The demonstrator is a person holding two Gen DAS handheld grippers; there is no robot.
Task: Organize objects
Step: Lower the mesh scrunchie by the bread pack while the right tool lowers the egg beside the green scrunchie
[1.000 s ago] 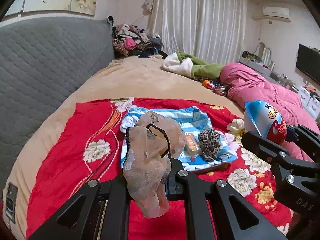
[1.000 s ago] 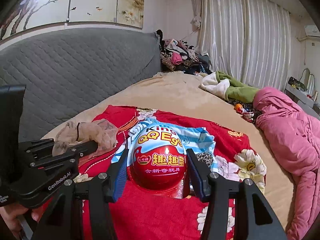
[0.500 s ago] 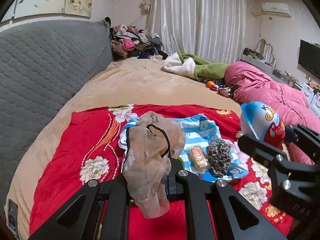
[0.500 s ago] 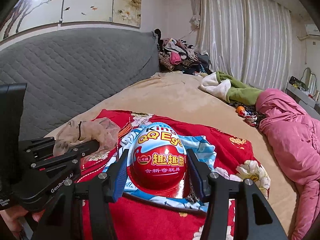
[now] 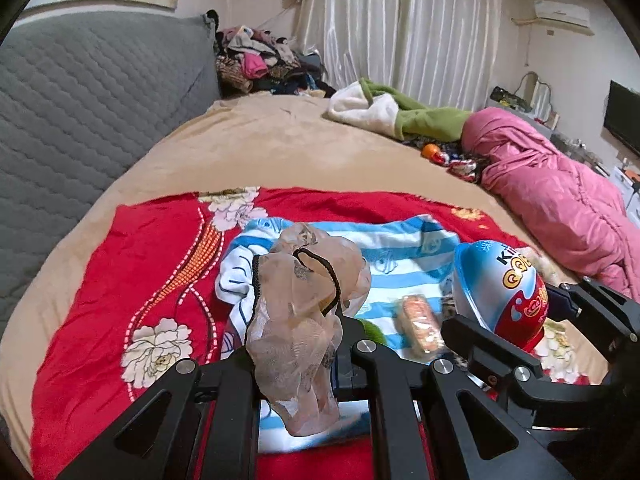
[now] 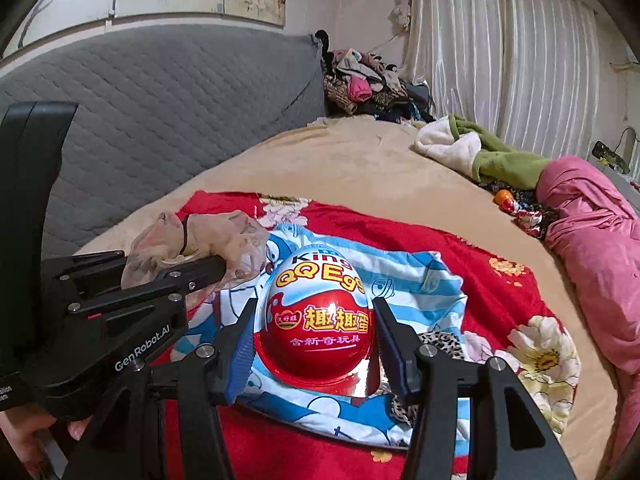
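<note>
A bedroom scene seen from two handheld tools above a bed (image 5: 280, 148) covered by a tan sheet. A red floral cloth (image 5: 132, 256) lies spread on the bed, and on it rests a blue-and-white striped cartoon-print garment (image 5: 404, 256).

The left tool (image 5: 298, 344) is closed on a sheer beige scrunchie-like bundle of fabric with a black elastic cord (image 5: 304, 304); the fabric bulges above the fingers and hangs down between them. In the right wrist view the same left tool (image 6: 208, 268) appears at the left edge, with the sheer fabric (image 6: 208, 240) pinched at its tip, raised above the red cloth.

The right tool (image 6: 316, 336) grips a large red-and-blue toy egg labelled "King QQ Egg" (image 6: 318, 320), one finger pressed to each side, held over the striped garment. From the left wrist view the egg (image 5: 500, 292) shows at the right, clamped in the right tool (image 5: 516, 320).

On the striped garment lie a small wrapped snack (image 5: 418, 322) and, beside the egg, a leopard-print item (image 6: 440, 344), partly hidden.

Farther back, a pink quilt (image 5: 552, 196) is bunched along the right side of the bed, near a green-and-white blanket (image 5: 400, 112). A grey quilted headboard (image 6: 160, 108) stands at the left, with a heap of clothes (image 6: 364, 84) beyond it and pale curtains (image 6: 500, 52) behind.
</note>
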